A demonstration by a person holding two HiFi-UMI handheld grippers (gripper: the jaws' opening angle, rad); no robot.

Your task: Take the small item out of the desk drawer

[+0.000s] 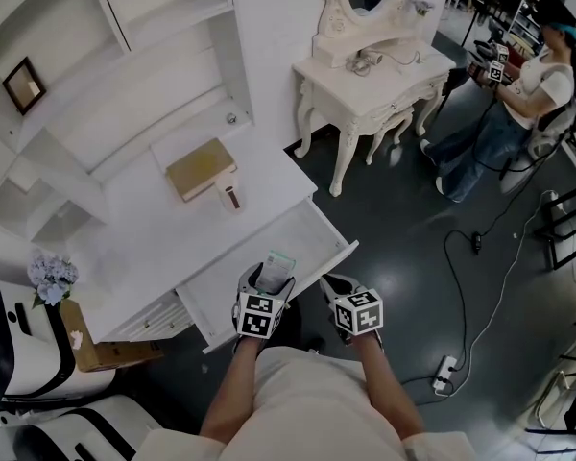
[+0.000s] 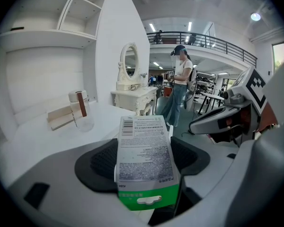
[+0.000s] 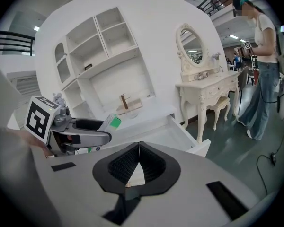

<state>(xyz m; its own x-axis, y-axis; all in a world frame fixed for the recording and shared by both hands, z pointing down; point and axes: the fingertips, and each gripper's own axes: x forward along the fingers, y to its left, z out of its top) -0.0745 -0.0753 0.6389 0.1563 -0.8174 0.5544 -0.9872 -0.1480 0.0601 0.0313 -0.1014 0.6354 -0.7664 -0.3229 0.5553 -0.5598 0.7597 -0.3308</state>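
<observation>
White and smooth, the tabletop point(image 1: 144, 233) is carrying a flat tan box point(image 1: 202, 168), and its shallow drawer point(image 1: 302, 230) is standing open. The left gripper point(image 1: 267, 281) is clamping its black ribbed jaws on a thin rectangular packet point(image 2: 144, 157), printed grey with a green end, just above the drawer's front. The right gripper point(image 3: 138, 161) is hovering beside it, jaws pressed together, empty.

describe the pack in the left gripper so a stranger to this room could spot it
Find the white desk with its drawer pulled open. Above the drawer's front edge the left gripper is shut on a flat pack. It alone has a white printed back with a barcode and a green end, unlike the plain tan box on the desktop.
</observation>
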